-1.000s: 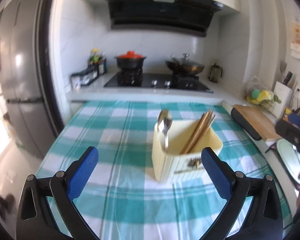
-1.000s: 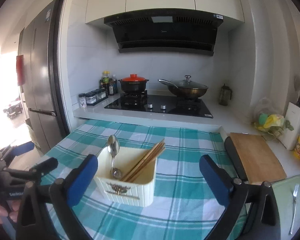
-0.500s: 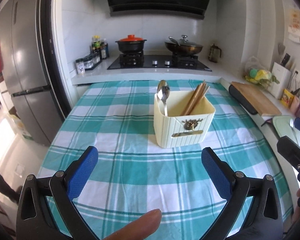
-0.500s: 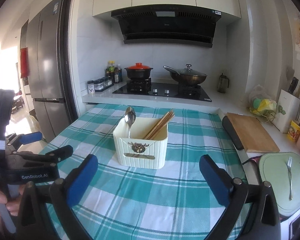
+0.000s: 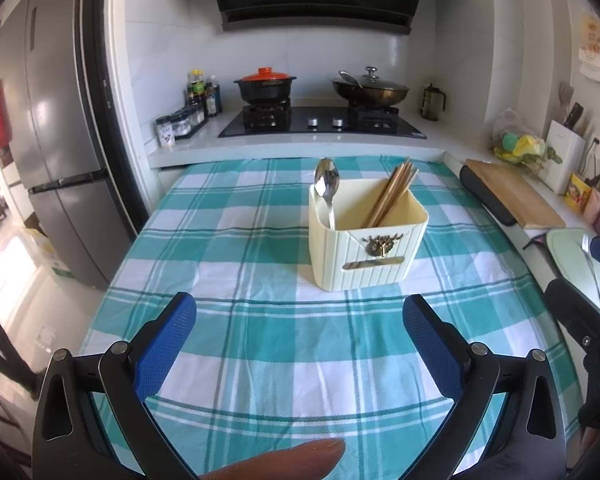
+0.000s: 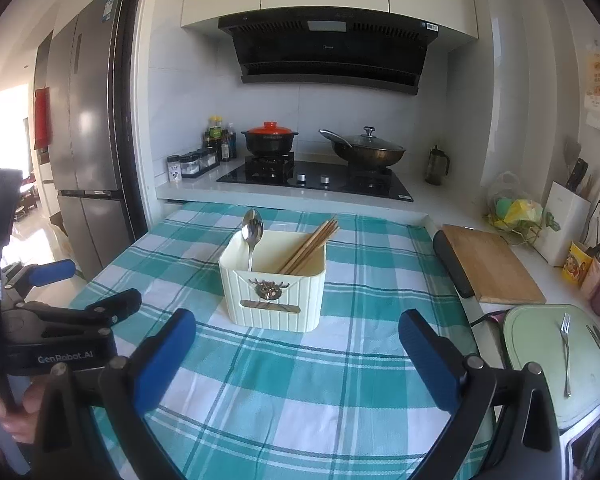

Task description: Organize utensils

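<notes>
A cream utensil holder (image 5: 366,240) (image 6: 274,286) stands on the green checked tablecloth (image 5: 260,320) (image 6: 300,380). It holds a metal spoon (image 5: 326,184) (image 6: 252,232) and several wooden chopsticks (image 5: 392,190) (image 6: 310,244). A fork (image 6: 565,356) (image 5: 591,264) lies on a pale green board (image 6: 540,360) at the right. My left gripper (image 5: 300,344) is open and empty, well in front of the holder. My right gripper (image 6: 298,354) is open and empty, in front of the holder.
A wooden cutting board (image 6: 488,268) lies right of the table. A stove with a red-lidded pot (image 6: 270,140) and a wok (image 6: 364,152) stands behind. A fridge (image 5: 48,160) is at the left. A fingertip (image 5: 284,460) shows at the bottom edge.
Both grippers have pulled back from the holder and risen, so it looks smaller and farther. Both stay open and empty.
</notes>
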### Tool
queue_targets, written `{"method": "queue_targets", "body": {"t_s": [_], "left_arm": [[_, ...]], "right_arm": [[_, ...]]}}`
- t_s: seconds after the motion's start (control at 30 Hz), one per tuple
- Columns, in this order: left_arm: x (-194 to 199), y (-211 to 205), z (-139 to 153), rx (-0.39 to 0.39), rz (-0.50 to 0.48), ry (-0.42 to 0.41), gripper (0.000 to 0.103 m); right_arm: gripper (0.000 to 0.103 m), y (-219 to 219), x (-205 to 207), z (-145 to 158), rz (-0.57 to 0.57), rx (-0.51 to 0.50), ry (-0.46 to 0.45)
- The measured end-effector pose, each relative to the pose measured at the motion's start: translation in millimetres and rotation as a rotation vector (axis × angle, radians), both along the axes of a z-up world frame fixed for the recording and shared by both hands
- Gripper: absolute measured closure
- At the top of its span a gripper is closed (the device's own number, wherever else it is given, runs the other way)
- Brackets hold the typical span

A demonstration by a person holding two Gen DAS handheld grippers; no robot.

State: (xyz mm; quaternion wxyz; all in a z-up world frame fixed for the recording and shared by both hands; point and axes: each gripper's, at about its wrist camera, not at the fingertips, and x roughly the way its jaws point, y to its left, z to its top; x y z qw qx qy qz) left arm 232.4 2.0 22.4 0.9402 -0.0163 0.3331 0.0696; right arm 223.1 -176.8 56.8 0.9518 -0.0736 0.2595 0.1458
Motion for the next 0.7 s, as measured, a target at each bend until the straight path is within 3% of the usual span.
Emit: {"method": "queue_targets", "body": {"t_s": [0.7], "left_arm": [[-9.6,4.1,12.2,0.014,0.003,-0.043,0.0]], "right_arm": [[0.0,17.7,-5.7,8.5,0.001,-0.019,0.048]]}}
